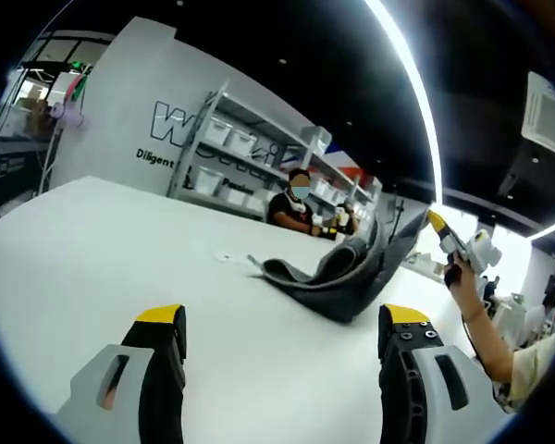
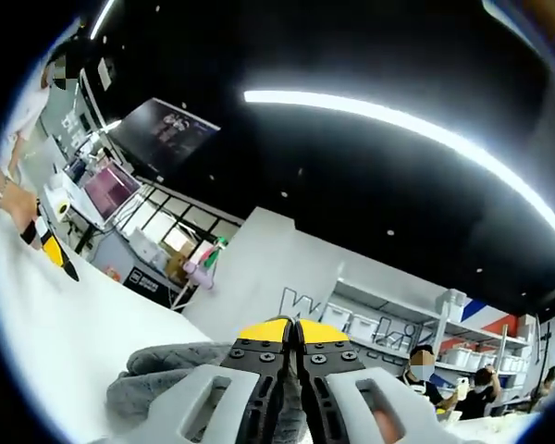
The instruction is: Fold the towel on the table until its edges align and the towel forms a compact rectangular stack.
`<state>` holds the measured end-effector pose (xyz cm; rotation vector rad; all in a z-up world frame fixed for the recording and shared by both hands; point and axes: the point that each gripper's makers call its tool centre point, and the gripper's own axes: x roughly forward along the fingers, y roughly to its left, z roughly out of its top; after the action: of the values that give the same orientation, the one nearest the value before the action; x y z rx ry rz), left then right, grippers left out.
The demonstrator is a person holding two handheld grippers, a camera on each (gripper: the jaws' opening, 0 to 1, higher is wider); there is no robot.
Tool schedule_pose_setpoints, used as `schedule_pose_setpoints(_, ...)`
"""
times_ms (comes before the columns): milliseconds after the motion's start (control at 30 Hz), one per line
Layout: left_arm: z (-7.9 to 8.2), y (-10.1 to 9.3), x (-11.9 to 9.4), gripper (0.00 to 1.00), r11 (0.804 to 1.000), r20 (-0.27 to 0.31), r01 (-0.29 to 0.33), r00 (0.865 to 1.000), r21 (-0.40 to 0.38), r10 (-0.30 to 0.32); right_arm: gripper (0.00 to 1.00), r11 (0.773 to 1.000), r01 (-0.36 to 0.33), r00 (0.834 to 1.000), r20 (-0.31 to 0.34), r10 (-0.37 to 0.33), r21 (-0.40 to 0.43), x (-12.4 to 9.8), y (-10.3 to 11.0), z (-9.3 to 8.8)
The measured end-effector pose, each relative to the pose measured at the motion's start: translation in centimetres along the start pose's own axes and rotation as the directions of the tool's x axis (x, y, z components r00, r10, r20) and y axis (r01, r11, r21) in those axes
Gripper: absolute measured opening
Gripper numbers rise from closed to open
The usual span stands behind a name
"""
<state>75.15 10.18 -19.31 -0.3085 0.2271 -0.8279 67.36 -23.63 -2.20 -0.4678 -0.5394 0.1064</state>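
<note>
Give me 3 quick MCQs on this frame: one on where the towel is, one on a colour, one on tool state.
1. Where does the towel lie?
A. on the white table, one end lifted
B. on the shelves
C. on the floor

2. What colour are the tips of the left tool?
A. red
B. yellow
C. green

3. How does the right tool stand?
A. wide open
B. shut on nothing
C. shut on the towel

Key: 1 A, the grey cloth rests on the tabletop and rises toward the right tool in the left gripper view. 2 B, both jaw ends carry yellow caps. 3 C, its jaws meet with grey towel bunched around them in the right gripper view.
</note>
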Motion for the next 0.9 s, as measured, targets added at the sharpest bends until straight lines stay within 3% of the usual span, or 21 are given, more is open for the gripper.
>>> schedule_pose_setpoints(200, -0.1, -0.2, -0.1, 0.83, 1.000, 0.002, 0.004, 1.000, 0.000, -0.004, 0.00, 0.997, 0.074, 0.997, 0.003, -0.074, 0.034, -1.1, -3.1, 0.0)
schedule_pose_setpoints(367, -0.1, -0.1, -0.1, 0.83, 1.000, 0.002, 0.006, 1.000, 0.000, -0.006, 0.00, 0.989, 0.140, 0.990, -0.023, -0.139, 0.044, -2.0, -5.7, -1.3)
schedule_pose_setpoints(567, -0.4, -0.1, -0.1, 0.83, 1.000, -0.001, 0.003, 1.000, -0.001, -0.003, 0.00, 0.970, 0.227, 0.970, -0.110, -0.217, 0.091, -3.4, -9.2, -4.8)
schedule_pose_setpoints(900, -0.6, -0.1, 0.0, 0.82, 1.000, -0.007, 0.005, 1.000, -0.001, -0.005, 0.00, 0.940, 0.309, 0.932, -0.244, -0.268, 0.145, -4.4, -11.8, -9.4)
